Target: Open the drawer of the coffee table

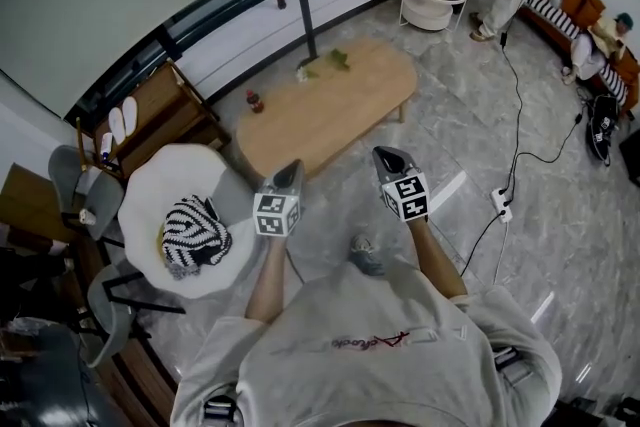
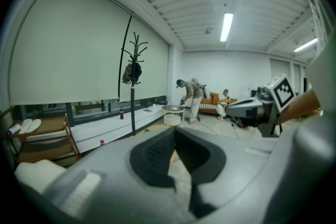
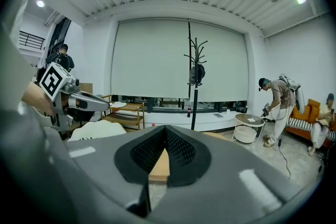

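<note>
My left fingers [image 1: 290, 173] and right fingers [image 1: 391, 161] are pressed together, holding nothing. Just ahead stands the low wooden counter [image 1: 330, 105]; its drawer doesn't show from here. I expect a rigid, light, sliding box, best hooked at its front edge.

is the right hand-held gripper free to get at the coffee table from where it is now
Probably yes: only bare floor lies between the right hand-held gripper and the coffee table, with nothing standing in the way. Its jaws are shut, so they would have to open before gripping anything.
</note>
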A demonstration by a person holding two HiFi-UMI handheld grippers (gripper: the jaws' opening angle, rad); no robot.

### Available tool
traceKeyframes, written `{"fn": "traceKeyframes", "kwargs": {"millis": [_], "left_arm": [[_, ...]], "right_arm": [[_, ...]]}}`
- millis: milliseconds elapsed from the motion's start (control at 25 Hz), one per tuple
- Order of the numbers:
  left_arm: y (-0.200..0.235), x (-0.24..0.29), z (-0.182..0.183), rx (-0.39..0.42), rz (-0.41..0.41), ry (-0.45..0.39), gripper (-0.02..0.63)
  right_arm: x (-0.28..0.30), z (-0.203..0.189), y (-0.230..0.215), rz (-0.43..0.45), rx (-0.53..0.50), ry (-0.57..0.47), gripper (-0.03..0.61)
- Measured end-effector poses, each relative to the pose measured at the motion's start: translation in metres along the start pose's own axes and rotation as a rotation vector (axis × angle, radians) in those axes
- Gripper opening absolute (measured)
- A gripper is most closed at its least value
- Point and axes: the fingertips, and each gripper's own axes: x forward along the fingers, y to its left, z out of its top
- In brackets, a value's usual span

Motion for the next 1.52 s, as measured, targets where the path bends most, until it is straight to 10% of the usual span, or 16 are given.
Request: {"fn": "traceKeyframes", "kwargs": {"millis": [680,1520], "left_arm": [[0.002,0.145,0.055,0.033,0.025,-0.015,-0.002],[0.013,0.217,0.052,0.034,-0.043,0.045,-0.002]], "right_arm": [[0.070,0.017,-0.140,0.017,0.011,-0.035,0.005],[0.107,0.008,-0.192,-0.023,0.048,0.002,0.005]]}}
